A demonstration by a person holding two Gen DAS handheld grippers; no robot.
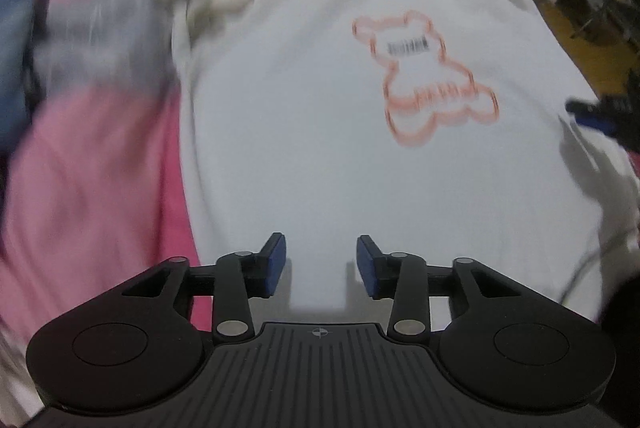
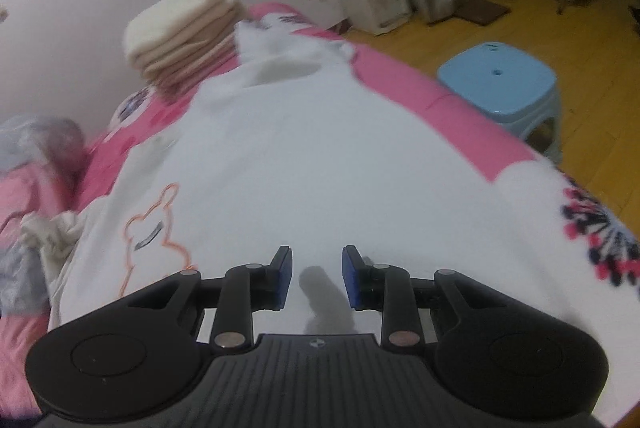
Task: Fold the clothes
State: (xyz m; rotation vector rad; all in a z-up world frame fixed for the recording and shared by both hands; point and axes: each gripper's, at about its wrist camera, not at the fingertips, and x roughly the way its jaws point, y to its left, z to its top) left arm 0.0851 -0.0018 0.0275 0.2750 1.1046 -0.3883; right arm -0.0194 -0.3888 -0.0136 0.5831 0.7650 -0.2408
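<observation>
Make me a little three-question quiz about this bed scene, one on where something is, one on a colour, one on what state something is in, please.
1. Where does the stack of folded towels sit?
A. On the blue stool
B. At the far end of the bed, by the wall
C. On the floor

2. What colour is the bear outline on the white shirt?
A. Orange
B. Green
C. Black

3. What is between the fingers of the right gripper?
A. A sock
B. A fold of the shirt
C. Nothing, they stand apart over the shirt

Answers: 1 B, the stack rests on the pink bedspread next to the wall. 2 A, the outline is drawn in orange. 3 C, only flat shirt and a shadow show in the gap.
</observation>
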